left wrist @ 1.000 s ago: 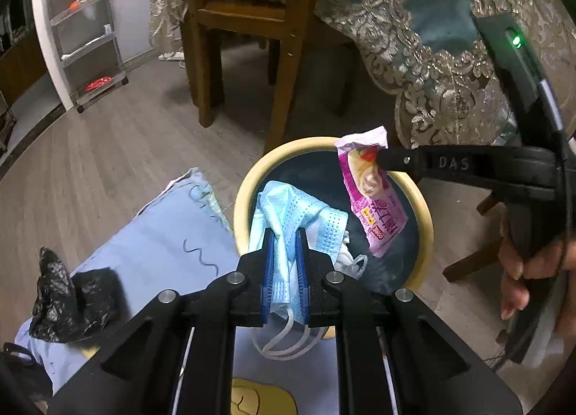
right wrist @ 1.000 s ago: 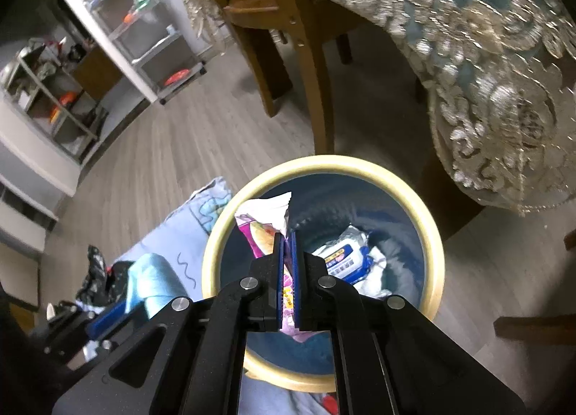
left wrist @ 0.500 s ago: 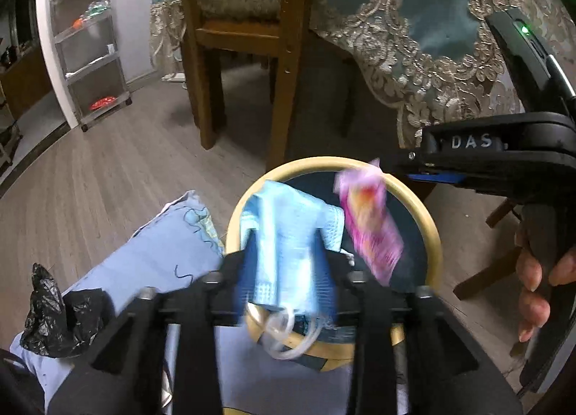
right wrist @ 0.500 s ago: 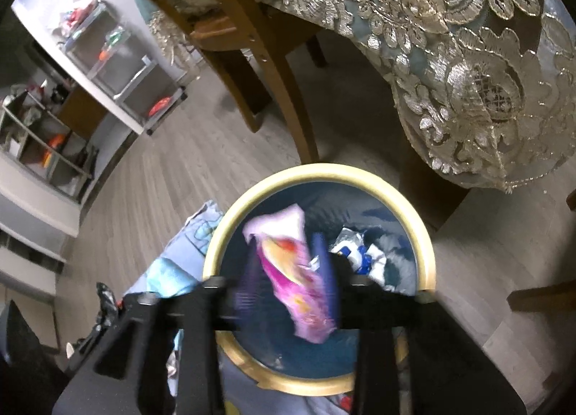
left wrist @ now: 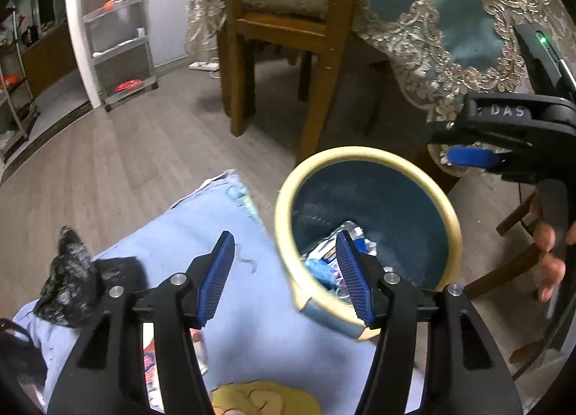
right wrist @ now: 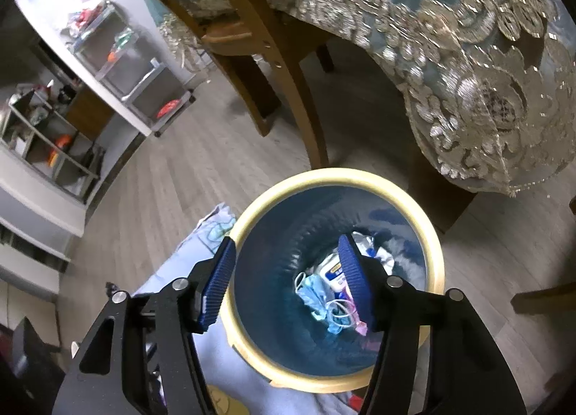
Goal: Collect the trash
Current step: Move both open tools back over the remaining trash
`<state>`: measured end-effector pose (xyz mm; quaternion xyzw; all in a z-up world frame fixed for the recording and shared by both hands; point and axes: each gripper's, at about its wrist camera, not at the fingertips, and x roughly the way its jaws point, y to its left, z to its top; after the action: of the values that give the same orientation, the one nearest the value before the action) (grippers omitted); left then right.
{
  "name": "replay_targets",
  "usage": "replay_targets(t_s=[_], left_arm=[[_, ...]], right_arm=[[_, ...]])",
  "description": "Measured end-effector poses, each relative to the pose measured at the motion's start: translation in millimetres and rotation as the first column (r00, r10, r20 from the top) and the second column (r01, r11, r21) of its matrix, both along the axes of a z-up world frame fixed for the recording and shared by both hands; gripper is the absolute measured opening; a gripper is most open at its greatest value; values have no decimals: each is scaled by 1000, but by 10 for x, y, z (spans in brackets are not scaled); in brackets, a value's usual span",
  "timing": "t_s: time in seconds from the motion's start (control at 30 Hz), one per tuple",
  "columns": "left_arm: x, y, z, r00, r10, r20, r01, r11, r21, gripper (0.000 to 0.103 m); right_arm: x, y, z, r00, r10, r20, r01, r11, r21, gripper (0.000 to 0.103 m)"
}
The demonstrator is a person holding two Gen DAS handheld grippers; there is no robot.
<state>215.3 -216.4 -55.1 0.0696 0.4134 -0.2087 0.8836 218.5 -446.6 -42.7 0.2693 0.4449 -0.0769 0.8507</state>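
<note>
**Trash in the round bin: both grippers released above it**

Left wrist view. Trash: a heap of crumpled wrappers and a pale blue face mask (left wrist: 318, 269) lies at the bottom of the round dark-blue bin with a cream-yellow rim (left wrist: 454, 220). The left gripper (left wrist: 286, 276) has its blue ribbed jaws spread wide and carries nothing; the heap shows just inside the right-hand jaw, while the near rim of the bin passes between the two jaws. Under and to the left of the jaws lies a light blue cloth mat (left wrist: 187, 231). A crumpled black plastic bag (left wrist: 73, 292) sits on that mat, well out beyond the left-hand jaw. Ahead of the jaws stand a brown wooden chair (left wrist: 316, 66) and a teal tablecloth with gold lace trim (left wrist: 424, 51). Far to the right, the right gripper (left wrist: 468, 156) hangs above the bin's far rim, held by a hand (left wrist: 549, 256); only one blue pad shows from this side.

Right wrist view. The right gripper (right wrist: 286, 280) is likewise parted and empty, straight over the bin (right wrist: 252, 220). The face mask (right wrist: 315, 294), with its white ear loops, lies on the bin floor between the jaws, nearer the right-hand one. A white and blue packet (right wrist: 333, 271) and a pink wrapper (right wrist: 358, 325) lie touching the mask, partly hidden behind that same jaw. A grey shelving unit (right wrist: 140, 69) stands on the wood floor, far ahead and left of the jaws.
</note>
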Motion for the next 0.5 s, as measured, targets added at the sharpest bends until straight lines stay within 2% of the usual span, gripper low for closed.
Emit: replay_targets(t_s=[0.13,0.17,0.33,0.5], left_arm=[[-98,292,83,999,37,6,-37,999,-8,66],[-145,380,109,999,45,11,-45,999,-5,68],[-350,821,248,995,100,18,-100,995,21,75],[-598,1281,440,986,160,42,-161,986,32,82]], right_arm=[[53,114,56,1000,28,6,-28,999,-22,73],[63,161,82,999,41,13,-41,999,-31,78],[22,422,198,994,100,45,-96,992,-82,88],[-110,868,281,977,202,62,-195,975,-103,92]])
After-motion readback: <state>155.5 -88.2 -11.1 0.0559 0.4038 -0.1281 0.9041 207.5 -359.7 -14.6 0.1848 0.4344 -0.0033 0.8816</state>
